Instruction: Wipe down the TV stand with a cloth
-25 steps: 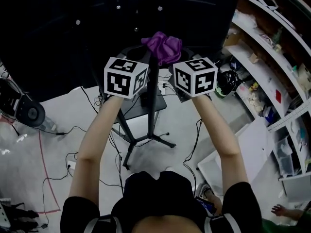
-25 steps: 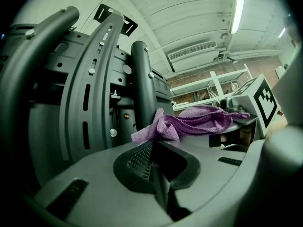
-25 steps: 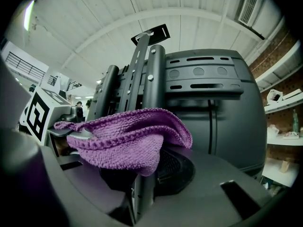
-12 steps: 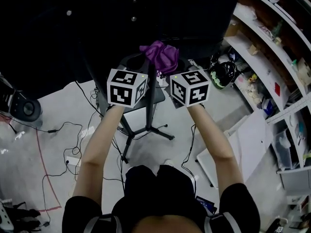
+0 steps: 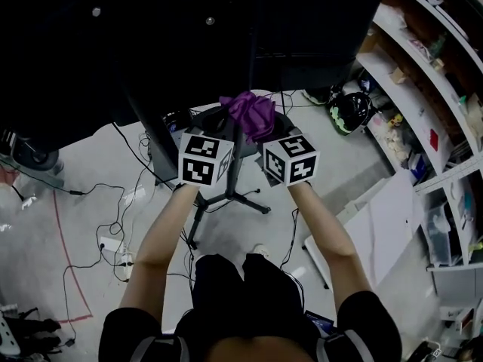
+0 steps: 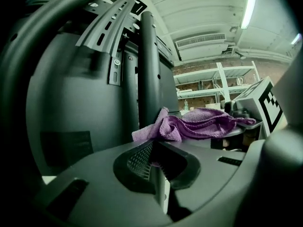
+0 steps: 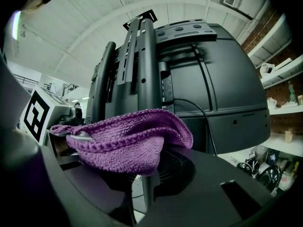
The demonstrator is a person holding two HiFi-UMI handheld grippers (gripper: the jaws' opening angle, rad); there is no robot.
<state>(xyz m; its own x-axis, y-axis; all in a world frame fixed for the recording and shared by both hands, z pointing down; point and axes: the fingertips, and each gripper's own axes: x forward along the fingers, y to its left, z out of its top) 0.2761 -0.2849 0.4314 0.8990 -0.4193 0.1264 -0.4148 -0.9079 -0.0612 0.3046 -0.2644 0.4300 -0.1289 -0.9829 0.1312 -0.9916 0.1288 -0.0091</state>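
Observation:
A purple cloth [image 5: 249, 114] is wrapped around the black upright pole [image 5: 238, 161] of the TV stand, below the big black back of the TV [image 5: 189, 29]. My left gripper [image 5: 229, 127] is shut on the cloth's left end and my right gripper [image 5: 268, 130] on its right end. In the left gripper view, the cloth [image 6: 194, 124] stretches from the left gripper [image 6: 158, 148] past the pole [image 6: 147, 65]. The right gripper view has the cloth [image 7: 123, 141] draped over the right gripper [image 7: 142, 171], hiding its fingertips, with the pole [image 7: 146, 65] just behind.
The stand's splayed legs [image 5: 226, 202] sit on the pale floor among loose cables [image 5: 113, 202]. Cluttered shelves [image 5: 430, 89] run along the right. A dark helmet [image 5: 349, 111] and a white board [image 5: 392, 232] lie on the floor to the right.
Both grippers and the cloth between them have come down the pole, away from the TV's lower edge. Both stay shut on the cloth.

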